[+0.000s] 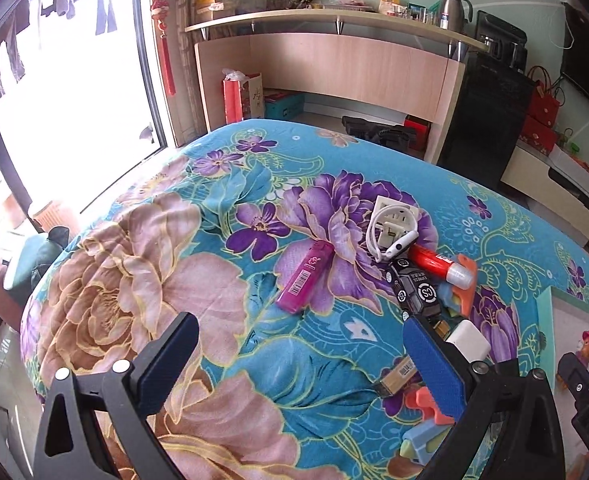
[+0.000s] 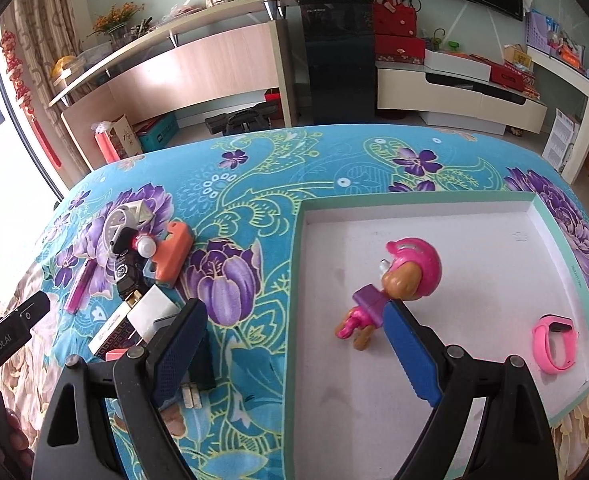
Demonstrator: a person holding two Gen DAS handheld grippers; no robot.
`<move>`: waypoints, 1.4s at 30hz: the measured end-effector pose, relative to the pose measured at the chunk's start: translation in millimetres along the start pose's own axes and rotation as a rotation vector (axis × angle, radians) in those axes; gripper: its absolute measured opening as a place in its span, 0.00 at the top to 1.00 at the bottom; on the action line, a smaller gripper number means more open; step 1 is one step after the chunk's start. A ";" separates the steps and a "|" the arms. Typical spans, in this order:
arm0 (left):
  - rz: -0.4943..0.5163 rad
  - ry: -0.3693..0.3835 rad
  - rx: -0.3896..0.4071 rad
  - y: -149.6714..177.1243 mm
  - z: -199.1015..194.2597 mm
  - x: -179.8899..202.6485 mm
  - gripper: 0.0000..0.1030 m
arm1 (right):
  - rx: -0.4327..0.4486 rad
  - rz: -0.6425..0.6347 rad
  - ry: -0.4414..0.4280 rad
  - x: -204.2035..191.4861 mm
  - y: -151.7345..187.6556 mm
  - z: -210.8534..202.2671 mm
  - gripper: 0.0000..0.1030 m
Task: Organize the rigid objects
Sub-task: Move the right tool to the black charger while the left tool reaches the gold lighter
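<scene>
In tray (image 2: pixel 494 208) — toy figure (image 2: pixel 394 280), pink band (image 2: pixel 556 348); both jaws empty.

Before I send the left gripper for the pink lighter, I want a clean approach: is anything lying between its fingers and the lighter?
Nothing visible does. The left gripper is open and empty, and only bare floral cloth lies between it and the pink lighter. The pile of small items sits off to the lighter's right.
</scene>
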State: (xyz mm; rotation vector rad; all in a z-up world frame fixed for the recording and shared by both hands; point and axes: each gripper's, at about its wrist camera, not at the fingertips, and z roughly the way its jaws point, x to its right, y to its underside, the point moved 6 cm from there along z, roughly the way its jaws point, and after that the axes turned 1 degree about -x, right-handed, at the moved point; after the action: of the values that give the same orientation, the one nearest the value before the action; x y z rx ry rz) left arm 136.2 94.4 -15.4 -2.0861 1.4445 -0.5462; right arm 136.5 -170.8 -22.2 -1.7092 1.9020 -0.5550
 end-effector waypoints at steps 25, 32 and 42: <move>0.002 0.088 -0.097 14.0 29.7 3.5 0.00 | -0.113 -0.161 -0.099 -72.0 27.0 40.0 0.36; 0.080 0.143 -0.109 20.5 39.3 32.8 0.00 | -0.132 -0.146 -0.114 -69.7 30.5 44.7 0.47; 0.174 0.209 -0.148 28.2 48.5 61.3 0.20 | -0.141 -0.130 -0.126 -67.0 32.9 45.9 0.47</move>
State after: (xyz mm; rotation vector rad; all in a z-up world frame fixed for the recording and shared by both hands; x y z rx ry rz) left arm 166.1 38.6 -69.2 -2.0363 1.8158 -0.6186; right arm 144.1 -98.6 -71.2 -1.9204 1.7873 -0.3584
